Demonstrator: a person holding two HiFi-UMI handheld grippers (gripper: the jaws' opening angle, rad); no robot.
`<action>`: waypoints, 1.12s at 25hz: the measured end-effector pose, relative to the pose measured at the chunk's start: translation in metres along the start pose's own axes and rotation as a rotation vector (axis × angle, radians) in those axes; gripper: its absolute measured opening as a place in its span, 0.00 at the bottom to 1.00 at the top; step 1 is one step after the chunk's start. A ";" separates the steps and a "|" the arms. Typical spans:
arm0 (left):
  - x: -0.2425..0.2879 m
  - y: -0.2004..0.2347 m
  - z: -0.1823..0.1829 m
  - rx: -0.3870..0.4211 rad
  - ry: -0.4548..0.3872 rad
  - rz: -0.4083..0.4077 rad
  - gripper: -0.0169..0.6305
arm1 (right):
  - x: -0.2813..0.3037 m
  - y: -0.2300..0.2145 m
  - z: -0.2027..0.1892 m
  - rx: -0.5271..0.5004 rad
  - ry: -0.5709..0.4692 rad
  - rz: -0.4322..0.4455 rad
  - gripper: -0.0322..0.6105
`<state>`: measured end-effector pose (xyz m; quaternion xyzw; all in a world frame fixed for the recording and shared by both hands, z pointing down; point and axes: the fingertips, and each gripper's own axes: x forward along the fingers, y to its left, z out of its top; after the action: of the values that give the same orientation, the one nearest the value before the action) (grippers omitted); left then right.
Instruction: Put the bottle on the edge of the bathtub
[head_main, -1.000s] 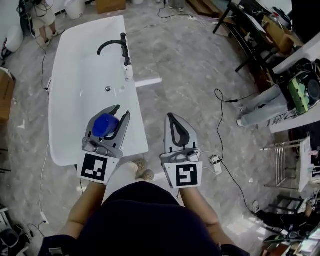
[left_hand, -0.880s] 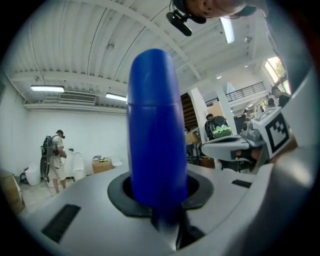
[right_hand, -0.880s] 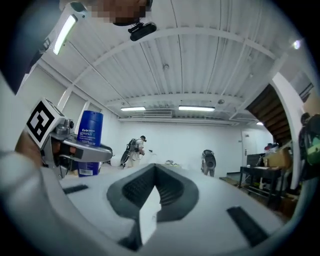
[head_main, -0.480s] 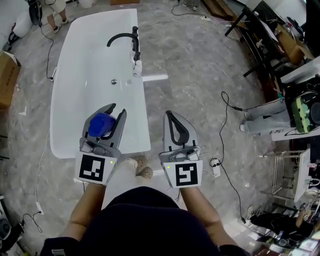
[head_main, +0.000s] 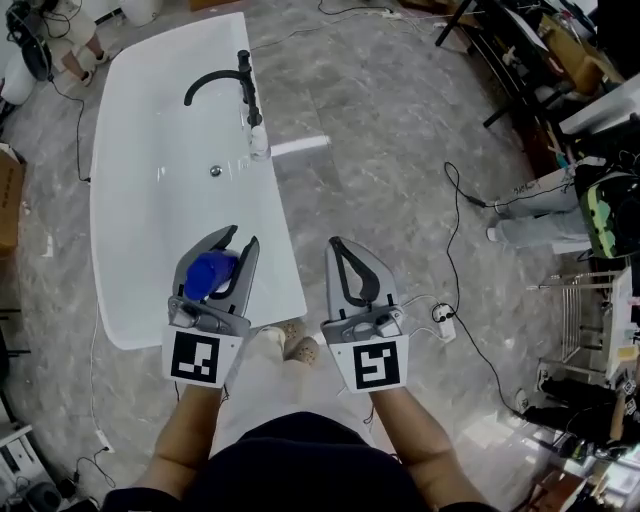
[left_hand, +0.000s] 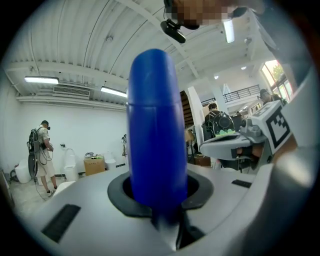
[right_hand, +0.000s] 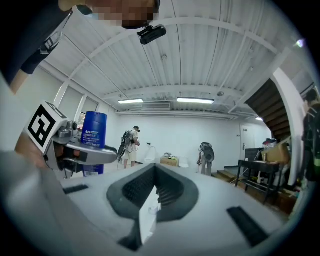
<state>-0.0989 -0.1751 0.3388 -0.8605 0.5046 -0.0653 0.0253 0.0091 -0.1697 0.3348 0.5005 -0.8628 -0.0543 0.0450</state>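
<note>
Left gripper (head_main: 241, 237) had its jaws part-way closed around the blue bottle (head_main: 208, 275), which sat upright in the rounded pocket between them, cap end up, gripped on both sides. From my head view the bottle hung over the near end of the white tub (head_main: 283, 262), just inside its right-hand rim; whether it touched the rim I couldn't tell. My right gripper (head_main: 336, 243) was beside it, out over the grey floor (head_main: 380, 150) to the right of the tub, jaws brought together at the tips with nothing in the pocket between them. The tub's basin showed only its drain (head_main: 215, 171), well up from the bottle. At the far end a black faucet (head_main: 226, 83) arched over the basin, and a small pale object (head_main: 259, 141) stood on the right rim at the faucet's foot; I couldn't make out what it was. A cardboard box (head_main: 10, 195) sat on the floor left of the tub, its contents out of my sight. A black cable (head_main: 455, 215) ran across the floor on my right to a white power strip (head_main: 445, 322).
</note>
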 end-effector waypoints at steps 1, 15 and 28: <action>0.008 0.001 -0.006 -0.001 0.005 -0.009 0.18 | 0.005 -0.004 -0.005 0.001 0.004 -0.002 0.05; 0.080 0.025 -0.070 0.005 -0.017 -0.087 0.19 | 0.062 -0.025 -0.073 0.020 0.021 -0.058 0.05; 0.116 0.027 -0.148 0.041 0.021 -0.183 0.19 | 0.094 -0.034 -0.134 0.035 0.036 -0.096 0.05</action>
<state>-0.0872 -0.2863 0.4929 -0.9016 0.4226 -0.0867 0.0313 0.0094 -0.2745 0.4653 0.5429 -0.8377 -0.0325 0.0493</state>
